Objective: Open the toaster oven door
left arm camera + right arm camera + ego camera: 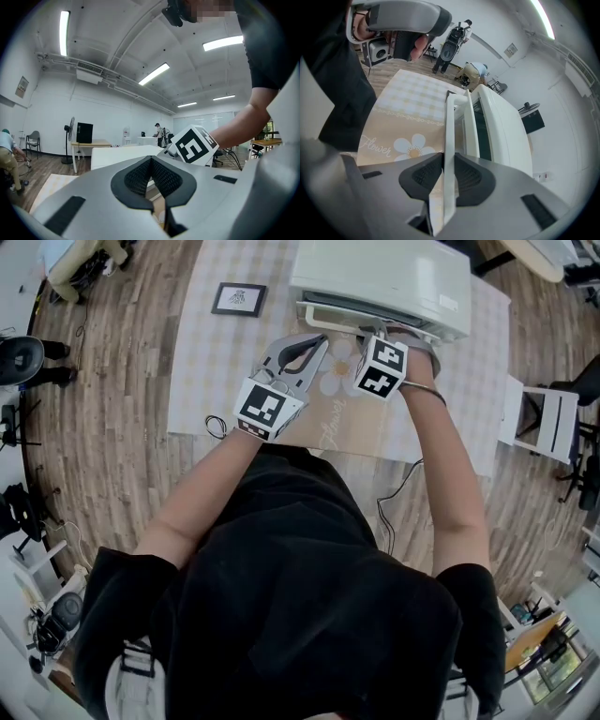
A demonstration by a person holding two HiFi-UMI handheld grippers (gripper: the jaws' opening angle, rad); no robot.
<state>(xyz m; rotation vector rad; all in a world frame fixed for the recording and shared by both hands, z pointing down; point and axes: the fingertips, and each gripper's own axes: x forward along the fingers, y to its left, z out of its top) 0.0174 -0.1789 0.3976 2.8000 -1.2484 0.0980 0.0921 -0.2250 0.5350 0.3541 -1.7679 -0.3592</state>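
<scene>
My left claw [151, 161] has its jaws together, the pads meeting at the tips with nothing between them. It points out level, its marker cube [269, 407] sitting just ahead of my bare left forearm [202, 488], which angles in from the side. My right claw [448, 171] tips steeply downward, and its pads press on either side of the thin white door handle [449, 140]. My right forearm [450, 474] reaches nearly straight forward, further out than the left. Both claws sit close beside each other ahead of my chest.
</scene>
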